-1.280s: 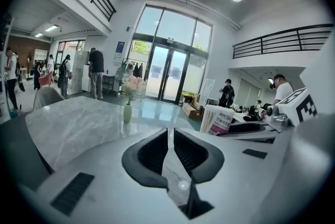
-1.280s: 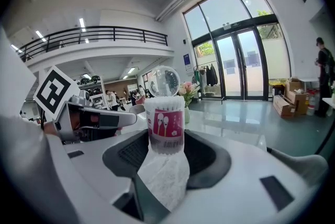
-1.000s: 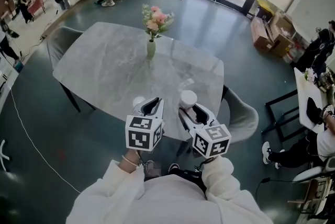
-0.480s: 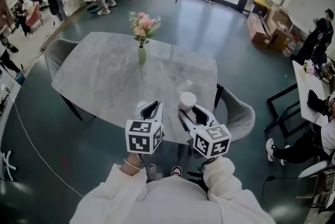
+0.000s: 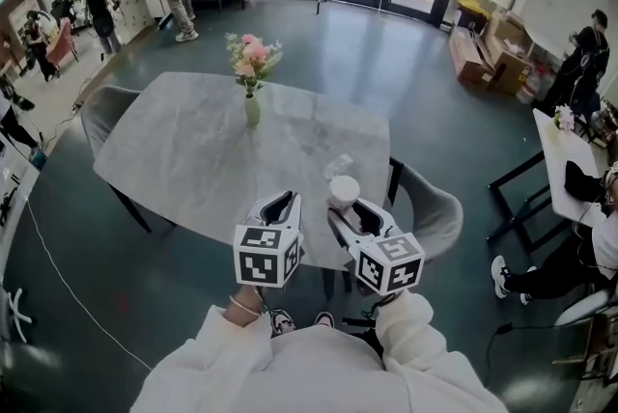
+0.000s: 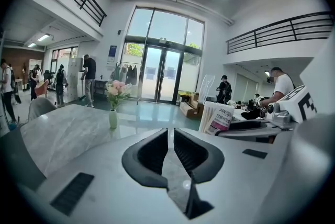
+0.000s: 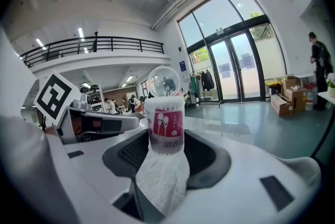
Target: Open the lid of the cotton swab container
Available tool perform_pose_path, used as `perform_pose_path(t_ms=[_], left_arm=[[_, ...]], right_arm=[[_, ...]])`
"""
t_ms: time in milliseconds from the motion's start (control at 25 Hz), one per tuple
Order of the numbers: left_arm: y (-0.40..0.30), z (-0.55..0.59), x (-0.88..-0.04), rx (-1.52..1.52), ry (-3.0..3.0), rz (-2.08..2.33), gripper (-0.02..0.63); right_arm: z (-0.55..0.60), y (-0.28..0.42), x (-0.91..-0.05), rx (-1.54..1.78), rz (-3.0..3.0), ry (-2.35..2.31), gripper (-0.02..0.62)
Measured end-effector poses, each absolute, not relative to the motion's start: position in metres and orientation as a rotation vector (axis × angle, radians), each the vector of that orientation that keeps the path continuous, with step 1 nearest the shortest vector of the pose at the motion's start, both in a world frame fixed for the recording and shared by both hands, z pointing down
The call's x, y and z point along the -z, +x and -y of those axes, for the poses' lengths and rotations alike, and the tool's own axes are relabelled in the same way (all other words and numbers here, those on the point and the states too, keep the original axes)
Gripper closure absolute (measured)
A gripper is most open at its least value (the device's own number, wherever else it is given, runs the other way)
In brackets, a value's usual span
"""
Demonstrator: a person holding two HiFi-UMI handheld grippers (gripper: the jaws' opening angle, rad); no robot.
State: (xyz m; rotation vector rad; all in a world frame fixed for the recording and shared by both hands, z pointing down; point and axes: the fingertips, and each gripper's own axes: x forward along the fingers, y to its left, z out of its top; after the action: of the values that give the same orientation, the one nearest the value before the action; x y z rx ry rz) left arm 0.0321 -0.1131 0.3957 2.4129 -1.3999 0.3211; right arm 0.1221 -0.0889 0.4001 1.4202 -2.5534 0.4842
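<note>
The cotton swab container [image 7: 166,126] is a white tube with a pink label. It stands upright between the jaws of my right gripper [image 7: 166,140], which is shut on it. Its clear round lid [image 7: 164,80] is tipped up above the tube. In the head view the container [image 5: 344,191] sits over the near edge of the grey marble table [image 5: 183,146], held by the right gripper [image 5: 349,206]. My left gripper [image 5: 280,201] hovers just to its left, jaws shut with nothing between them [image 6: 170,132]. From the left gripper view the container [image 6: 220,117] shows to the right.
A vase of pink flowers [image 5: 250,83] stands mid-table. Grey chairs sit at the table's right [image 5: 439,208] and left [image 5: 101,107]. Cardboard boxes [image 5: 492,64] lie by the glass doors. People stand far back and at the right.
The head view has drifted, so the vase and table sit further left in the picture. Both grippers hold their places and the container stays in the right gripper.
</note>
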Motion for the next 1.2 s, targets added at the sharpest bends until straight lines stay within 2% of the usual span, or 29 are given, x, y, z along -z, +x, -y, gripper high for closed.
perform_pose_path(t_ms=[360, 1200], left_arm=[[0.041, 0.11, -0.404, -0.325, 2.405, 1.394, 0.566], [0.015, 0.12, -0.401, -0.323, 2.383, 1.431, 0.566]], right_arm=[[0.084, 0.132, -0.408, -0.494, 2.538, 1.412, 0.329], [0.093, 0.098, -0.404, -0.395, 2.538, 1.324, 0.33]])
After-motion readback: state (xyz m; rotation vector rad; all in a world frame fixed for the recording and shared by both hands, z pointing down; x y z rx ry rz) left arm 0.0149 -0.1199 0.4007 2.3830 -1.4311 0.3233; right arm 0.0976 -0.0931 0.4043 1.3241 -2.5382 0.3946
